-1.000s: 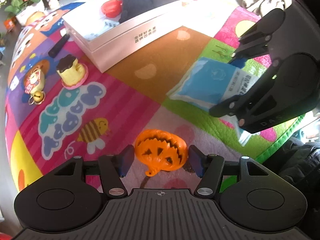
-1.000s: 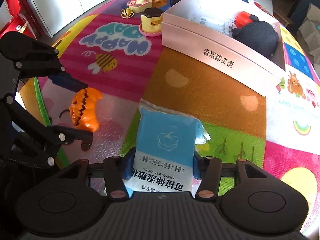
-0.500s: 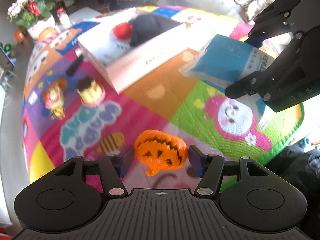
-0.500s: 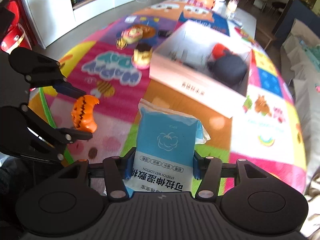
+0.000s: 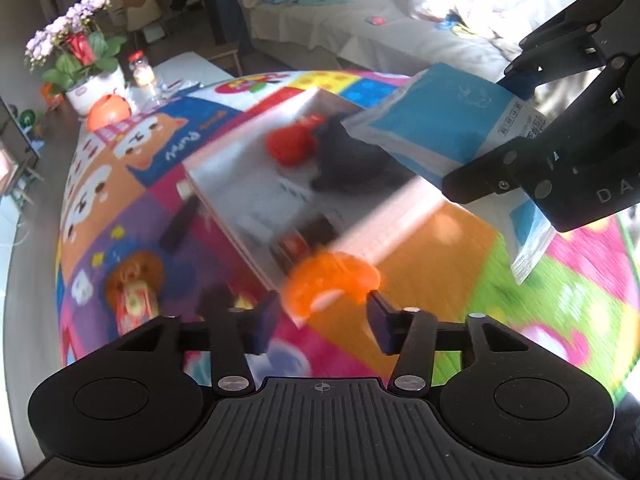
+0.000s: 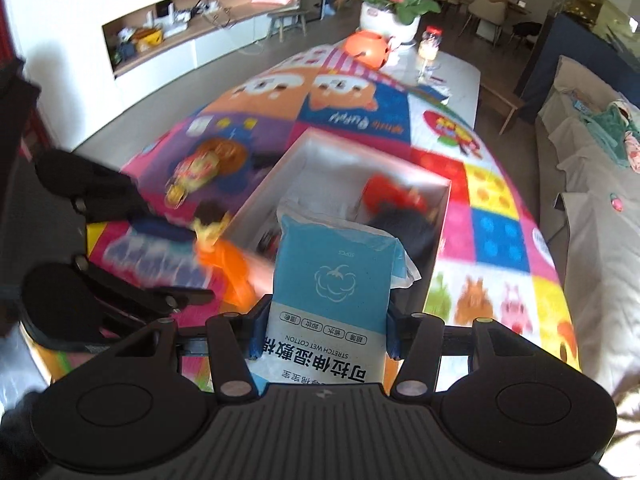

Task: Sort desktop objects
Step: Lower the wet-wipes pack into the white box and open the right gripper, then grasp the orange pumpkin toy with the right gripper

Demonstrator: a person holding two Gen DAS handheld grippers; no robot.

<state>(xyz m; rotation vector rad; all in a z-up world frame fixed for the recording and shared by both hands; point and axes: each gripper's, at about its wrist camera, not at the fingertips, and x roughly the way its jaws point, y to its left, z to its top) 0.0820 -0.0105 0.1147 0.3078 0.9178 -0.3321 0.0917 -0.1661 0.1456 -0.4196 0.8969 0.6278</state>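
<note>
An orange pumpkin toy [image 5: 332, 280], blurred, sits between the fingertips of my left gripper [image 5: 324, 314], and the jaws are closing on it with the pads against its sides. It hangs above the near rim of the white open box [image 5: 224, 200]. My right gripper [image 6: 324, 320] is shut on a blue wet-wipes pack [image 6: 336, 272], held over the box [image 6: 260, 200]. The left wrist view shows that pack [image 5: 440, 120] raised at the right. Inside the box lie a red item [image 5: 292, 144] and a black one [image 5: 352, 156].
A colourful play mat [image 6: 496, 240] covers the table. Left of the box lie a black marker [image 5: 180, 224], a lion toy [image 5: 136, 296] and a pudding toy [image 6: 212, 220]. A flower pot [image 5: 92, 84], an orange bucket [image 5: 108, 112] and a jar [image 5: 140, 70] stand at the far end.
Both grippers have risen and moved forward over the box with their loads. The left jaws have narrowed onto the pumpkin. The right grip on the pack is unchanged.
</note>
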